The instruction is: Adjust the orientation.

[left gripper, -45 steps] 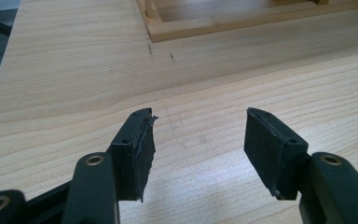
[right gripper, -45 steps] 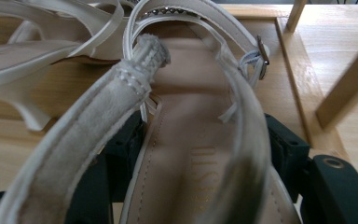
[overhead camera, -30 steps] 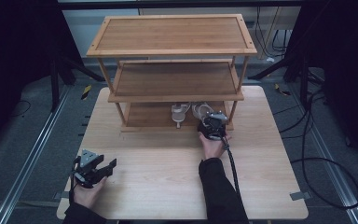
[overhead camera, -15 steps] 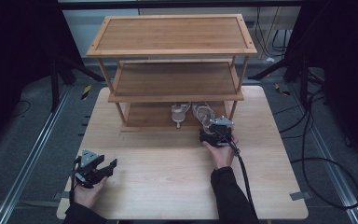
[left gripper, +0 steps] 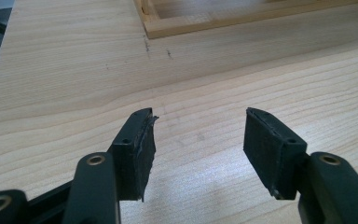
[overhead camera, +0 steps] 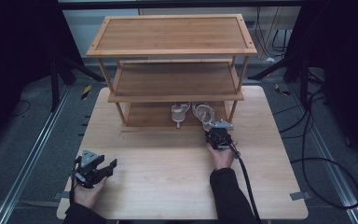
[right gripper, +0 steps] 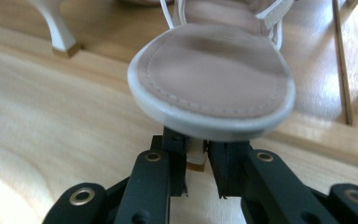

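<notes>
On the lowest shelf of the bamboo rack [overhead camera: 175, 95] at the far side of the wooden table [overhead camera: 168, 186], two pale heeled sandals sit side by side. The right gripper [overhead camera: 213, 125] reaches in at the near edge of that shelf, toward the right-hand sandal [overhead camera: 204, 113]. In the right gripper view the heel end of this sandal's footbed [right gripper: 212, 74] juts out over the jaws, and its heel [right gripper: 196, 158] stands between the two black pads (a pale sliver with a tan tip, mostly hidden under the sole). The jaws have just been closing, and they now stand close together with the heel clamped between them, the pads pressing it from both sides. The sandal's straps rise at the far end of the footbed, over the shelf board.

The other sandal [overhead camera: 180, 111] lies just to the left of the held one on the same shelf; its white heel [right gripper: 56, 25] with a tan tip rests at the shelf's near edge, apart from the gripper.

The left gripper [overhead camera: 106, 167] rests low at the near left corner of the table, well apart from the rack. Its jaws stand wide apart with bare table between them (the left pad [left gripper: 142, 149] is frayed at its tip). The rack's base rail [left gripper: 242, 21] runs across the far side of that view.
</notes>
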The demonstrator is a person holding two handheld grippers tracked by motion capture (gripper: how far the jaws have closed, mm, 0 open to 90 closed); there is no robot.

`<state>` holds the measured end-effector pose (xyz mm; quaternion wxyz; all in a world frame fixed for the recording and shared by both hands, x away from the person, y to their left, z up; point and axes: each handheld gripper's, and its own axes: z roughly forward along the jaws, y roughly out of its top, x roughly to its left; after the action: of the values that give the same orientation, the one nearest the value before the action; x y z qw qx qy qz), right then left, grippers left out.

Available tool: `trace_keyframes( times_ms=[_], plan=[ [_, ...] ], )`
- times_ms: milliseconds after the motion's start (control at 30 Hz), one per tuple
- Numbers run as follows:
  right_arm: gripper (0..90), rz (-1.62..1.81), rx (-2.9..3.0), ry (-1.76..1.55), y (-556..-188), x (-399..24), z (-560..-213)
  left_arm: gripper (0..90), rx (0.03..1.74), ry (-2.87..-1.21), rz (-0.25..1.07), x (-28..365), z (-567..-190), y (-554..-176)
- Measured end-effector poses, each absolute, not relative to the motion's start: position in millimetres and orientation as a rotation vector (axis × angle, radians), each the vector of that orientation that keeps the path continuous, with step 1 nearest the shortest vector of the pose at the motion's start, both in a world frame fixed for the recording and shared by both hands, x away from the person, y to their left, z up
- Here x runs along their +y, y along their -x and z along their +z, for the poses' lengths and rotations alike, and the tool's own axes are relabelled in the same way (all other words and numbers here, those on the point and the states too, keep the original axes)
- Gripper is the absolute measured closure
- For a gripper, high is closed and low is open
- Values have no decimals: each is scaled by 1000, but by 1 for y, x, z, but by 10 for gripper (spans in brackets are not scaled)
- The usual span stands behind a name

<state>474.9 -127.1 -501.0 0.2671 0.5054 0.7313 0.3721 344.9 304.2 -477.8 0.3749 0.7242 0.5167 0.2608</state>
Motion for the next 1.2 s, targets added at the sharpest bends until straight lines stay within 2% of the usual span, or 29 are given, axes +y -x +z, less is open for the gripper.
trace_keyframes(
  times_ms=[500,900,1067,1200],
  plan=[
    [768,1079,1961,-1370,-511,-90,-498,422,1322,-1851,662,305,-478,-345],
    [752,1093,1975,-1354,-517,-71,-503,422,1324,-1854,664,305,-479,-345],
    [500,1073,1952,-1300,-510,-73,-499,420,1326,-1853,664,305,-479,-345],
    [340,1083,1977,-1271,-493,-86,-492,414,1323,-1854,664,305,-478,-345]
  ],
)
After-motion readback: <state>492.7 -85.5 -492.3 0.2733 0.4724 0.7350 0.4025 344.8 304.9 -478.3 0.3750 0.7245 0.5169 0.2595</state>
